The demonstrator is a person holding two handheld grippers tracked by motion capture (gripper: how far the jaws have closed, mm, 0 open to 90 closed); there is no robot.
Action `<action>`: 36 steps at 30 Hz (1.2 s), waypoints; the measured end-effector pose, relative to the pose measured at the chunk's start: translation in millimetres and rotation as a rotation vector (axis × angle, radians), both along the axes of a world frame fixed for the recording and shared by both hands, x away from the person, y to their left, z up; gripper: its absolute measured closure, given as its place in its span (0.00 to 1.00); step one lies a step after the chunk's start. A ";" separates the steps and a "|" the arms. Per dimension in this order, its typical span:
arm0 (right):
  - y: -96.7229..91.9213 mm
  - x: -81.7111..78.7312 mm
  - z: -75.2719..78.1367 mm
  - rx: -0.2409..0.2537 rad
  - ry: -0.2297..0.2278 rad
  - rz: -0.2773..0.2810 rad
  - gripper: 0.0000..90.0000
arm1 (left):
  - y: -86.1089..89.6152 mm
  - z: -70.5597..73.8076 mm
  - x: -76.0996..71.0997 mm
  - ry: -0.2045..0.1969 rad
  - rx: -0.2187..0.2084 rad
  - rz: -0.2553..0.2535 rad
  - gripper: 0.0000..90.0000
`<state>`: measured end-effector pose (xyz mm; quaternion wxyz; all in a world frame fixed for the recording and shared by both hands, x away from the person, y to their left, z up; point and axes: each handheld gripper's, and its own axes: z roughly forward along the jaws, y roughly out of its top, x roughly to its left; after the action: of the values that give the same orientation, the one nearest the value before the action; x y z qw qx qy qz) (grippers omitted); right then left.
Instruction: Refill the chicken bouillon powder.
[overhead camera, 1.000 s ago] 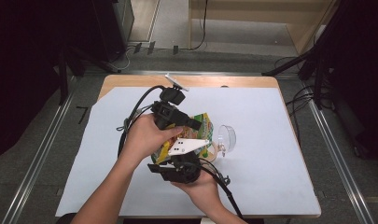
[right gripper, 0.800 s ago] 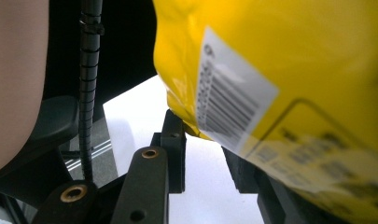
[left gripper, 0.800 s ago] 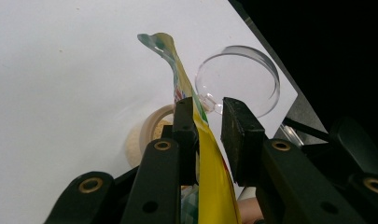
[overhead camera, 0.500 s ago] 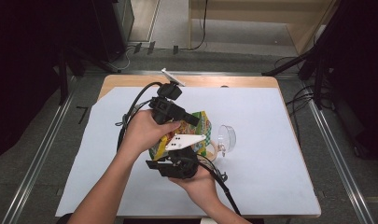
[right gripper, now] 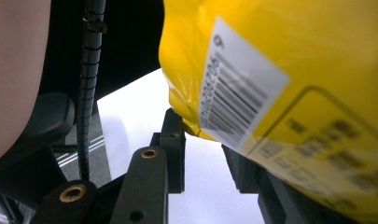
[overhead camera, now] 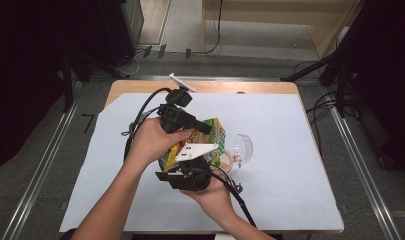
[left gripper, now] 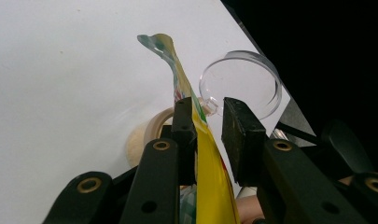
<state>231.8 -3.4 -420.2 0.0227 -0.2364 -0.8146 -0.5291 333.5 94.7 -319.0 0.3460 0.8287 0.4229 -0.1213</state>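
L claw (left gripper: 209, 128): spread round yellow pouch (left gripper: 210, 177) | R claw (right gripper: 203, 149): spread at pouch edge

White table cover (overhead camera: 290, 165), wooden table edge (overhead camera: 250, 87), grey floor (overhead camera: 35, 170)

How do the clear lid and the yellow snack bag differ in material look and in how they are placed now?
The clear lid is transparent, round and rigid-looking; the snack bag is opaque, yellow and flexible. The lid stands on edge on the white table cover, touched by neither gripper; the bag's edge runs between the jaws of the left gripper, which are not closed on it.
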 end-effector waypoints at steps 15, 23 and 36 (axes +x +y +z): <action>-3.2 -0.9 -0.5 -0.010 0.003 0.000 0.80 | -2.9 -2.6 -0.1 -0.006 -0.004 -0.001 0.84; -4.3 -1.2 1.8 -0.012 0.001 -0.001 0.80 | -3.0 -0.9 -0.9 -0.013 -0.015 0.003 0.84; -2.8 -4.8 2.1 0.003 0.016 -0.007 0.79 | -5.1 -0.7 -2.7 -0.015 0.008 -0.003 0.84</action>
<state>227.1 -6.2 -418.1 0.0279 -0.2433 -0.8127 -0.5287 330.8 89.6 -319.7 0.3454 0.8316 0.4197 -0.1139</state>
